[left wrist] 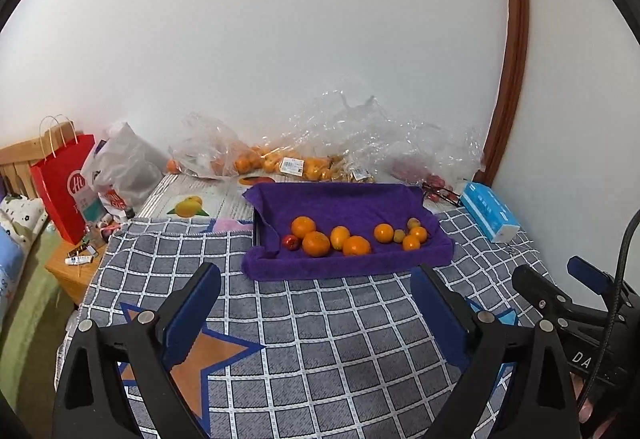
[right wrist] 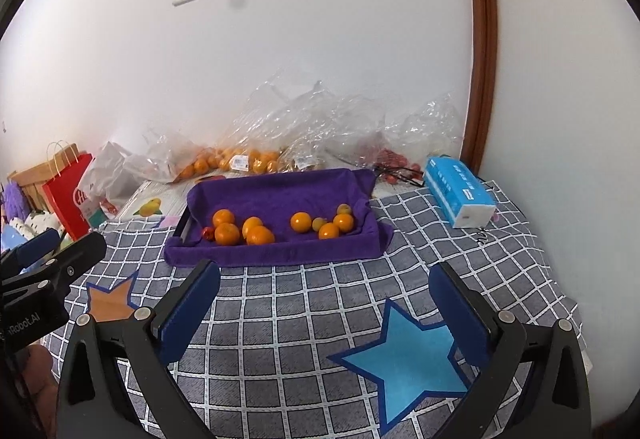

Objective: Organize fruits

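Note:
A tray lined with a purple towel (left wrist: 344, 203) (right wrist: 280, 191) sits on the checked cloth ahead of both grippers. On its left lie several larger oranges (left wrist: 316, 243) (right wrist: 227, 234) and one small red fruit (left wrist: 291, 242) (right wrist: 207, 233). On its right lie smaller oranges (left wrist: 384, 232) (right wrist: 301, 222) mixed with small yellowish fruits (left wrist: 398, 236) (right wrist: 319, 224). My left gripper (left wrist: 316, 287) stands open and empty short of the tray's near edge. My right gripper (right wrist: 324, 283) is likewise open and empty, also short of the tray. The right gripper's body (left wrist: 560, 303) shows at the left wrist view's right edge.
Clear plastic bags of oranges (left wrist: 280, 163) (right wrist: 240, 163) and red fruit (right wrist: 392, 159) lie against the wall behind the tray. A blue tissue pack (left wrist: 490, 211) (right wrist: 460, 195) lies to the right, with spectacles (right wrist: 400, 173) beside it. A red paper bag (left wrist: 64, 183) stands left. The checked cloth (left wrist: 320, 339) has star patches.

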Demonstrator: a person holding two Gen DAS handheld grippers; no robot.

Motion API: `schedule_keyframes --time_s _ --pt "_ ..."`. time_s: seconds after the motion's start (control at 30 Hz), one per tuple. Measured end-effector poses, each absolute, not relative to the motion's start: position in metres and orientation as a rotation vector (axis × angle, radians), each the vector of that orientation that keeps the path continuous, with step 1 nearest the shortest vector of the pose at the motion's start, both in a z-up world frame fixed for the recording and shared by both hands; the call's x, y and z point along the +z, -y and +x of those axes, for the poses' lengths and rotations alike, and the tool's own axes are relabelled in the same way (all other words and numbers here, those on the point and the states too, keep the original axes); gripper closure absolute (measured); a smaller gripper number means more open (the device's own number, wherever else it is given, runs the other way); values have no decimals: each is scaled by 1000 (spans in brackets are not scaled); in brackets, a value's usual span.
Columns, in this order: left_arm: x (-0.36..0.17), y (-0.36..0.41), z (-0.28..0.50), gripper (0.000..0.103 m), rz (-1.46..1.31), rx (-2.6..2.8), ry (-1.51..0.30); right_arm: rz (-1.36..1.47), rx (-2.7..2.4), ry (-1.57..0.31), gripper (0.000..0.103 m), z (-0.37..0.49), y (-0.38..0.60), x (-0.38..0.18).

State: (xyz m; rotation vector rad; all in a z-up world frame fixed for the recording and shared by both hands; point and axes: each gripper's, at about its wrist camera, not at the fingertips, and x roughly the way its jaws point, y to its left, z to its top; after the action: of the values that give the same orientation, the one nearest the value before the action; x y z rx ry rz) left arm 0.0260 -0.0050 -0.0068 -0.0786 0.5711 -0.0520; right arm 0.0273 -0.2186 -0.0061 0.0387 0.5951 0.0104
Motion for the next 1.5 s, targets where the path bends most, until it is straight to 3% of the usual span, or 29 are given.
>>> schedule_keyframes --time_s 1.5 --pt "-9 6 24 7 -81 -44 -571 37 -14 -596 0 26 220 -8"
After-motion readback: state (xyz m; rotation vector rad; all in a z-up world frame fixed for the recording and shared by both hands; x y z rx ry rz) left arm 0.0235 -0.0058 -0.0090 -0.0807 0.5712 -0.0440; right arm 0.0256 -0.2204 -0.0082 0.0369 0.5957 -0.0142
